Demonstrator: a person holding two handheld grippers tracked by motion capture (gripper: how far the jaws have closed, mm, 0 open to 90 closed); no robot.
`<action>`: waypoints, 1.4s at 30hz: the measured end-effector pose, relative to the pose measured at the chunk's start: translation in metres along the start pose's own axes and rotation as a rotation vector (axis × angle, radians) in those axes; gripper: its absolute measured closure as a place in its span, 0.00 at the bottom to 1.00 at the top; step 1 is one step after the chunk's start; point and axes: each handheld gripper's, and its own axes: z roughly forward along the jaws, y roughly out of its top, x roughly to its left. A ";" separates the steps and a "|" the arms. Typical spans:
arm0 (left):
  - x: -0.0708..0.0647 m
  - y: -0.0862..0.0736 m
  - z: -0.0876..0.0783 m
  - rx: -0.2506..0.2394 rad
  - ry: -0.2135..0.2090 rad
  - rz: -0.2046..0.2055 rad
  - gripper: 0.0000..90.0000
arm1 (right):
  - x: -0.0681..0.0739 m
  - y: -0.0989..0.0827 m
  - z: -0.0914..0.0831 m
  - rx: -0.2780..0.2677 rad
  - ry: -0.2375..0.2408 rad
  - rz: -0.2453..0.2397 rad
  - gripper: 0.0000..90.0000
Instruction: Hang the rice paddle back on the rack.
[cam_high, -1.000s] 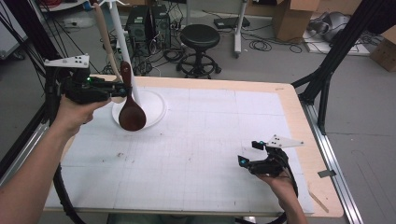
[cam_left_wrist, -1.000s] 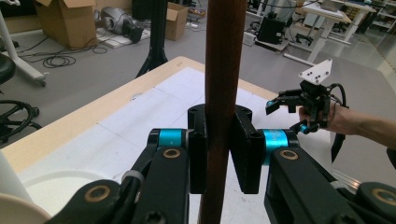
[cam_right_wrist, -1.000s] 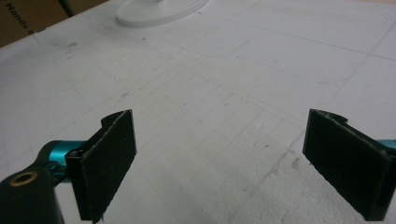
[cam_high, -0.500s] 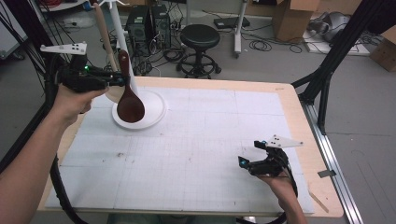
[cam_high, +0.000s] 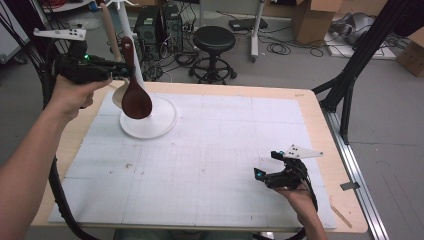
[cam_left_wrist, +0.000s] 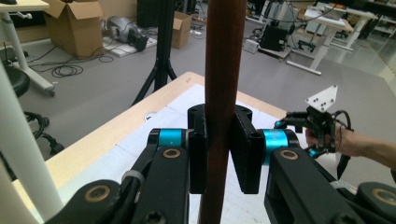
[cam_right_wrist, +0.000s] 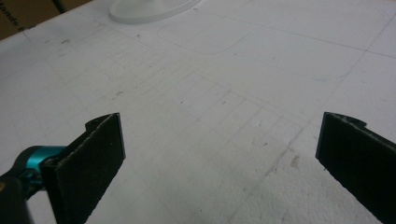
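Overhead, a brown spoon is seen lifted over the white plate at far left, pinched by the left gripper. Closer, its handle is seen clamped. The right gripper is spread, nothing between, over the gridded mat; a stool stands beyond.

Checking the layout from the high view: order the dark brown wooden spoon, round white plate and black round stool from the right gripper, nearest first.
1. Round white plate, far left on the mat.
2. Dark brown wooden spoon, above the plate's left side.
3. Black round stool, on the floor beyond the table.
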 end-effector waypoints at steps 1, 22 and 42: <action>0.001 0.002 -0.001 -0.002 0.004 0.001 0.87 | 0.000 0.000 0.000 0.000 0.000 -0.002 0.01; 0.019 0.036 -0.003 -0.019 0.034 -0.016 0.87 | -0.003 -0.003 0.001 0.008 -0.001 0.006 0.01; 0.039 0.050 -0.004 -0.041 0.054 -0.058 0.87 | -0.005 -0.003 0.002 0.009 -0.008 0.008 0.01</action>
